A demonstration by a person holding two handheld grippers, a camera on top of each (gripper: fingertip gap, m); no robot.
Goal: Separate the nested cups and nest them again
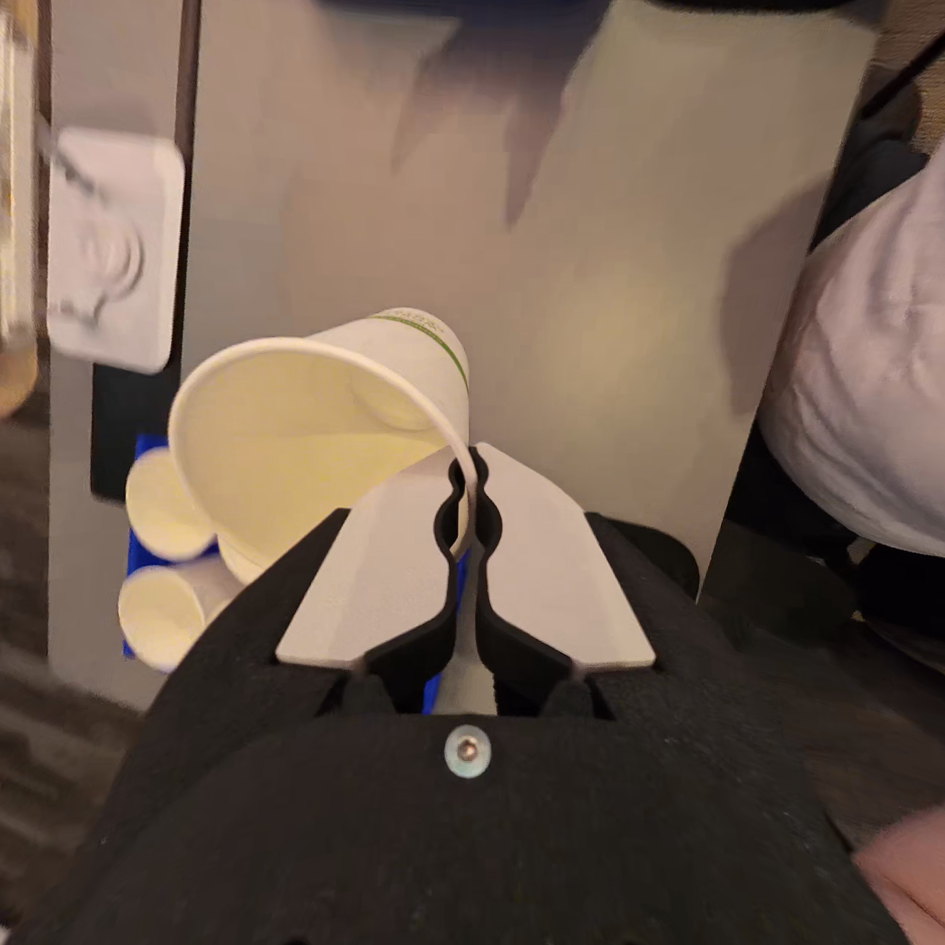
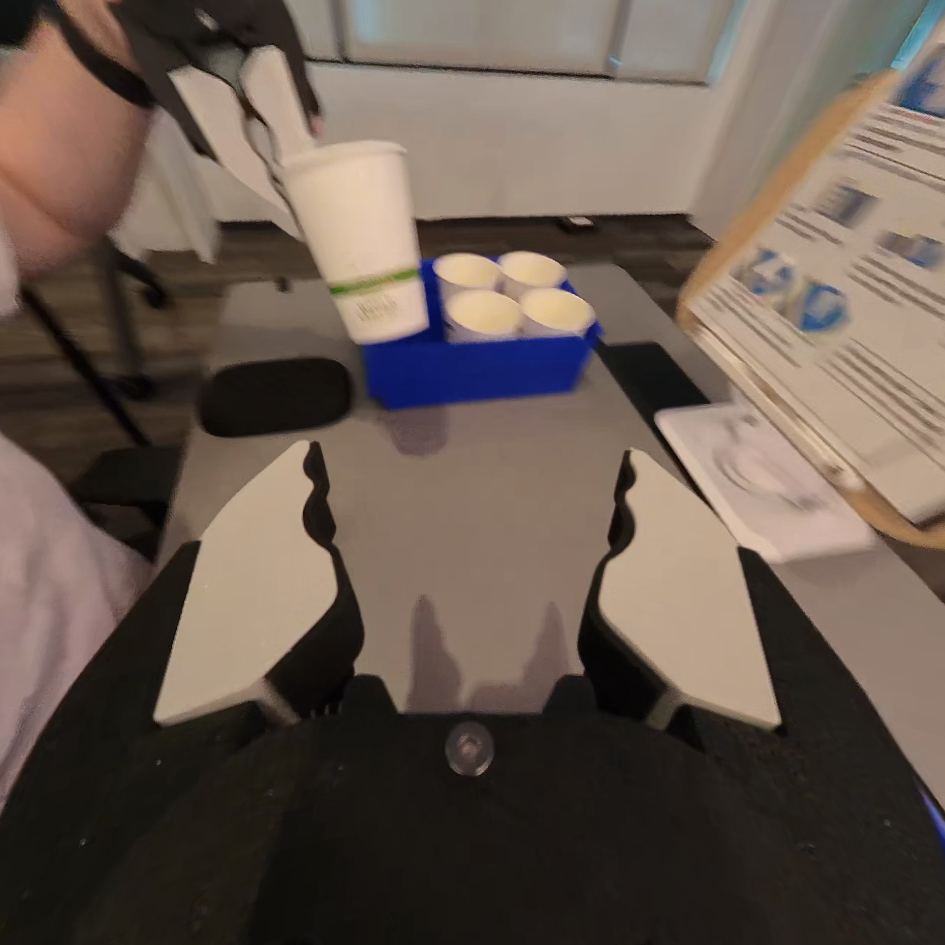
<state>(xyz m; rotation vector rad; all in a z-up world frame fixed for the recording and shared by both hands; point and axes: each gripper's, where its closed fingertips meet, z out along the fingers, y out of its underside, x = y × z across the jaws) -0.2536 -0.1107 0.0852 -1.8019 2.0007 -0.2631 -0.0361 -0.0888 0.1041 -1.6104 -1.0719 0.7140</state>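
Observation:
My left gripper [image 1: 473, 463] is shut on the rim of a white paper cup [image 1: 317, 429] with a green band. It holds the cup in the air above the blue bin [image 1: 140, 542]. In the right wrist view the same cup [image 2: 358, 240] hangs upright from the left gripper [image 2: 273, 163], just left of and above the blue bin [image 2: 475, 368]. Several white cups [image 2: 511, 299] stand in the bin. My right gripper [image 2: 470, 460] is open and empty, low over the grey table [image 2: 470, 537], well short of the bin.
A white flat box [image 2: 757, 480] lies on the table's right side, below a tilted printed board [image 2: 828, 215]. A black pad [image 2: 276, 394] lies left of the bin. A person's white sleeve [image 1: 864, 368] is at the table's edge.

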